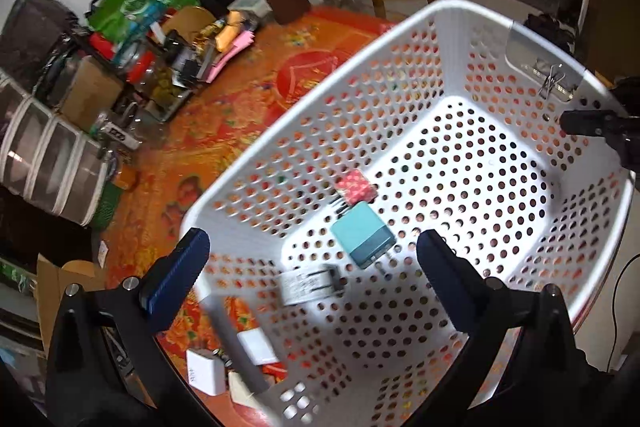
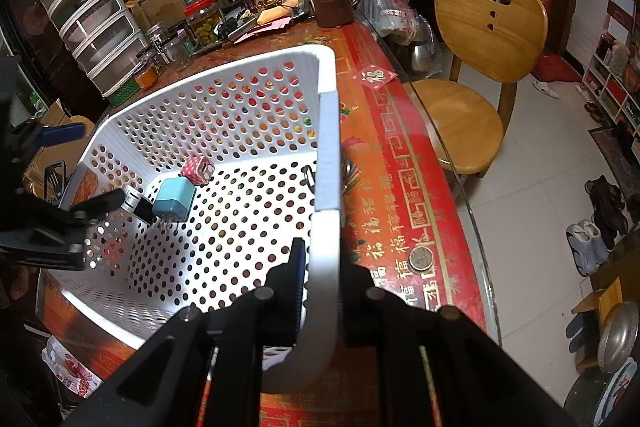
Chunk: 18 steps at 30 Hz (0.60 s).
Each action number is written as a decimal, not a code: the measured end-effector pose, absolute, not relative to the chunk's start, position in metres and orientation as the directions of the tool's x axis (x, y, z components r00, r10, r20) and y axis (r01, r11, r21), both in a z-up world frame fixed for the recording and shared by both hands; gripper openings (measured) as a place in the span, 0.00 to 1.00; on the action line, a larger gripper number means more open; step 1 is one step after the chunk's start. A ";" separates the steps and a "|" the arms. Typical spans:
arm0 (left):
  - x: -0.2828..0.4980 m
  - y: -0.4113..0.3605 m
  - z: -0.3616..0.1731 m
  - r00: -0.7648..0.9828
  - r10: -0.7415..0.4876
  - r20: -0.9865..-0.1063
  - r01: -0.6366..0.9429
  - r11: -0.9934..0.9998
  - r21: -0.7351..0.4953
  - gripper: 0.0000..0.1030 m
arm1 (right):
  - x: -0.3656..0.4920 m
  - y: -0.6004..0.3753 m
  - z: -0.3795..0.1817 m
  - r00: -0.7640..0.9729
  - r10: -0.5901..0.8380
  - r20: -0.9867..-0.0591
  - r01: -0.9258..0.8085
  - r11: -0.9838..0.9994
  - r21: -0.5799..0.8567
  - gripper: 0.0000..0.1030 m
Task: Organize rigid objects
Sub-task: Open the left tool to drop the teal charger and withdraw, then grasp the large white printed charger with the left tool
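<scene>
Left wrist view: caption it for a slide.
Open left gripper above white perforated plastic basket holding a teal charger cube, a pink dotted cube and a white plug adapter.

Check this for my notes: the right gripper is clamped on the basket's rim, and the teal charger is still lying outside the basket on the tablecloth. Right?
Not quite. The right gripper does clamp the white basket's rim, but the teal charger lies inside the basket, on its perforated floor. Both wrist views show it.

White perforated basket — teal charger

Chargers are crowding one corner of the white basket, leaving its perforated floor open; jars are hemming the far side.
</scene>
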<state>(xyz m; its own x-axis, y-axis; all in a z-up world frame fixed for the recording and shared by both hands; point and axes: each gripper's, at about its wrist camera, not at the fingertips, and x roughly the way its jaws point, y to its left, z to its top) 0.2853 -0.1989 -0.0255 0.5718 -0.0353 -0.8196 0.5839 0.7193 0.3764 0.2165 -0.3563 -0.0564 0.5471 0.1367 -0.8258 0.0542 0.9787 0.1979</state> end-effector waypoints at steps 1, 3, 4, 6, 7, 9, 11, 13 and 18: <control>0.282 -0.192 -0.020 0.583 -0.041 -0.811 0.575 0.727 0.376 0.99 | 0.217 -0.357 -0.056 0.547 0.137 -0.826 0.054 0.979 0.199 0.11; 0.275 -0.172 -0.002 0.608 -0.069 -0.791 0.550 0.755 0.358 0.99 | 0.217 -0.356 -0.056 0.548 0.137 -0.826 0.054 0.979 0.198 0.11; 0.271 -0.159 0.008 0.620 -0.081 -0.781 0.534 0.772 0.345 0.99 | 0.217 -0.356 -0.056 0.547 0.136 -0.826 0.053 0.979 0.196 0.11; 0.265 -0.130 0.026 0.649 -0.092 -0.756 0.498 0.802 0.330 0.99 | 0.217 -0.357 -0.056 0.547 0.136 -0.826 0.052 0.979 0.195 0.11; 0.263 -0.116 0.033 0.663 -0.090 -0.743 0.475 0.818 0.325 0.99 | 0.217 -0.357 -0.056 0.548 0.137 -0.825 0.052 0.979 0.197 0.11; 0.263 -0.075 0.045 0.682 -0.070 -0.728 0.413 0.858 0.304 0.99 | 0.217 -0.357 -0.057 0.549 0.137 -0.825 0.052 0.979 0.197 0.11; 0.267 -0.030 0.044 0.696 -0.014 -0.718 0.318 0.903 0.290 0.99 | 0.217 -0.357 -0.057 0.549 0.137 -0.825 0.052 0.979 0.197 0.11; 0.271 0.009 0.030 0.681 0.039 -0.731 0.245 0.929 0.278 0.99 | 0.217 -0.357 -0.056 0.549 0.137 -0.825 0.051 0.979 0.197 0.11; 0.285 0.068 -0.041 0.544 0.083 -0.835 0.212 0.949 0.232 0.99 | 0.216 -0.357 -0.056 0.550 0.135 -0.824 0.050 0.980 0.194 0.11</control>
<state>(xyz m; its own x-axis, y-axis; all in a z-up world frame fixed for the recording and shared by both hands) 0.2846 0.0682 -0.0407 0.5436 0.0827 -0.8353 0.2119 0.9494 0.2319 0.2163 -0.3574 -0.0563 0.5498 0.1352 -0.8243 0.0502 0.9797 0.1942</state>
